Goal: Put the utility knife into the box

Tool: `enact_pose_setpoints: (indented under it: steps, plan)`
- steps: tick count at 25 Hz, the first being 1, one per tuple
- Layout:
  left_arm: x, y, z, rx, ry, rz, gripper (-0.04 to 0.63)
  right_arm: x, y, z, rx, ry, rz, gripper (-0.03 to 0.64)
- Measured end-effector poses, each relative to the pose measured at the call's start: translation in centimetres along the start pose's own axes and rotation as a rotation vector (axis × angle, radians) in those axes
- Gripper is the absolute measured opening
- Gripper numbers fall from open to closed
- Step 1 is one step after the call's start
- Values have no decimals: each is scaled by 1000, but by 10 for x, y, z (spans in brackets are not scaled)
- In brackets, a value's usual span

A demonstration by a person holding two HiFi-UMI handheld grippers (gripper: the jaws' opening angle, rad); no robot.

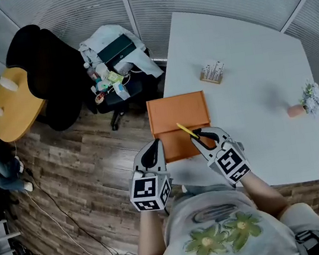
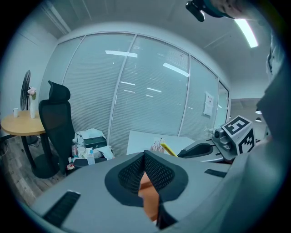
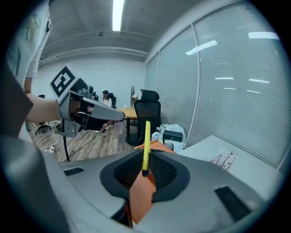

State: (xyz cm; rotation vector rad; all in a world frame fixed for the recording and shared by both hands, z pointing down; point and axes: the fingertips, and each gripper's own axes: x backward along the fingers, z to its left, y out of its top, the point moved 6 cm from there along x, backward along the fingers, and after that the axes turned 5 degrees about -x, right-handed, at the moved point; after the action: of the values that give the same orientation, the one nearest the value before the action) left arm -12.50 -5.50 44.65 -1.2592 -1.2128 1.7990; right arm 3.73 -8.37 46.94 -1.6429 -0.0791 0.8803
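Note:
An orange box (image 1: 178, 115) lies shut on the near left part of the white table (image 1: 251, 97). My right gripper (image 1: 200, 138) hovers over the box's near right corner, shut on a slim yellow utility knife (image 1: 186, 131). The knife (image 3: 146, 143) sticks out forward from the shut jaws, with the orange box (image 3: 142, 193) showing below them. My left gripper (image 1: 154, 150) is at the box's near left corner, jaws together with nothing seen between them. In the left gripper view the orange box (image 2: 149, 193) shows under the jaws, and the knife (image 2: 167, 149) and right gripper (image 2: 204, 149) appear to the right.
A small card stand (image 1: 212, 72) and a potted flower (image 1: 310, 100) stand farther out on the table. Left of the table are a chair piled with clutter (image 1: 114, 62), a black office chair (image 1: 48, 69) and a round wooden table (image 1: 15, 105). Cables lie on the wood floor.

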Motion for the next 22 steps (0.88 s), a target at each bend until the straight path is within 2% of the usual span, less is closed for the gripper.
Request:
enact_pose_setpoints:
  steps: [22]
  plan:
    - [-17, -11, -4, 16, -23, 34, 2, -14, -22, -6, -10, 19, 61, 58]
